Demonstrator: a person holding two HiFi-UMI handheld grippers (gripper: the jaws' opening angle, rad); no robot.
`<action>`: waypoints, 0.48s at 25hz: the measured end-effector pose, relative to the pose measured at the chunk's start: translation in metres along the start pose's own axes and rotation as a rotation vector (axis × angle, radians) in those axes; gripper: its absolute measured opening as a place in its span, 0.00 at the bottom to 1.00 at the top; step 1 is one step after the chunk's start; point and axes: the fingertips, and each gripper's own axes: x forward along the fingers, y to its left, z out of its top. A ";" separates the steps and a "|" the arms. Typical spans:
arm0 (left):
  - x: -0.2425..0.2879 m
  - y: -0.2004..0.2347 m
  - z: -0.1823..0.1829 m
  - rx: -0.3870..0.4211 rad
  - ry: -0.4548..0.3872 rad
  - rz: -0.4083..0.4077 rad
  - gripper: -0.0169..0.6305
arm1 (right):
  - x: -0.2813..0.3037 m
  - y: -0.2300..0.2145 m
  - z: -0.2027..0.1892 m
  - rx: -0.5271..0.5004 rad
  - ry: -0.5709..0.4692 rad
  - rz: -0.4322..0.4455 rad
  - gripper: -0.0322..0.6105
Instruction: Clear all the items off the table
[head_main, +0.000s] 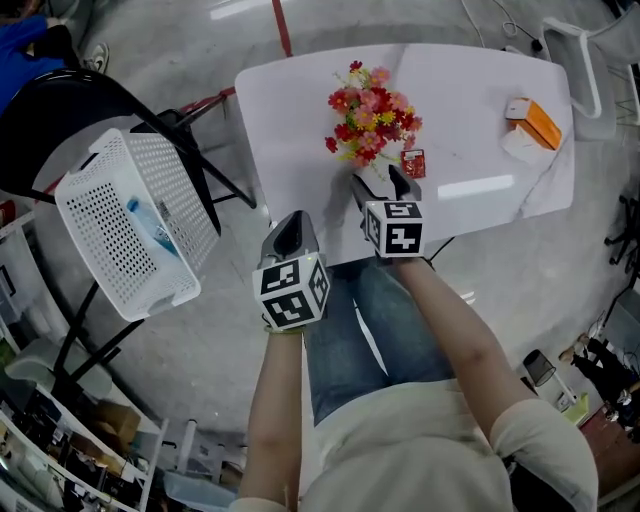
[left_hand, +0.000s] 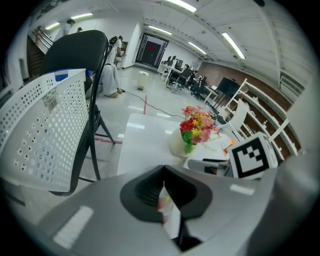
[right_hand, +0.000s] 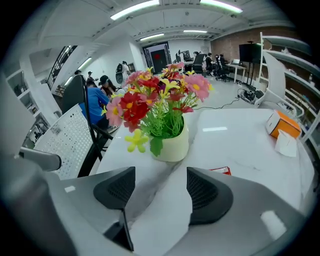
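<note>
Progress: one blue-and-white pack (head_main: 150, 225) lies in the white basket (head_main: 185, 215) on the black chair (head_main: 70, 95) at the left, well apart from the table (head_main: 470, 90); I judge the clearing begun and mostly undone.

Outstanding on the table: the pot of flowers (head_main: 370, 125) near the middle; a red packet (head_main: 413, 162) just beside it on the near right; an orange box (head_main: 540, 122) at the far right, with a white piece (head_main: 522, 145) touching it on the near side.

My right gripper (head_main: 378, 180) hangs over the near edge of the table, jaws released and standing apart, only bare tabletop between them; the pot stands straight ahead, not yet between the jaws; I judge it the next item.

My left gripper (head_main: 291, 228) hangs off the near left edge, jaws clenched tip to tip.

Obscured: a pale sliver (left_hand: 167, 210) with a reddish tinge shows in the gap behind the left tips; whether it is an object or the surface beyond I cannot tell; the white piece is too small to identify; the basket's floor is only partly visible.
</note>
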 end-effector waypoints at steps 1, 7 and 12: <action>0.002 0.001 -0.001 -0.003 0.001 0.001 0.04 | 0.003 -0.001 0.000 0.004 -0.002 -0.001 0.55; 0.018 0.010 -0.003 -0.021 0.008 0.004 0.04 | 0.025 -0.004 0.008 0.025 -0.040 0.005 0.67; 0.030 0.018 -0.001 -0.033 0.009 0.008 0.04 | 0.043 -0.006 0.019 0.051 -0.067 -0.001 0.74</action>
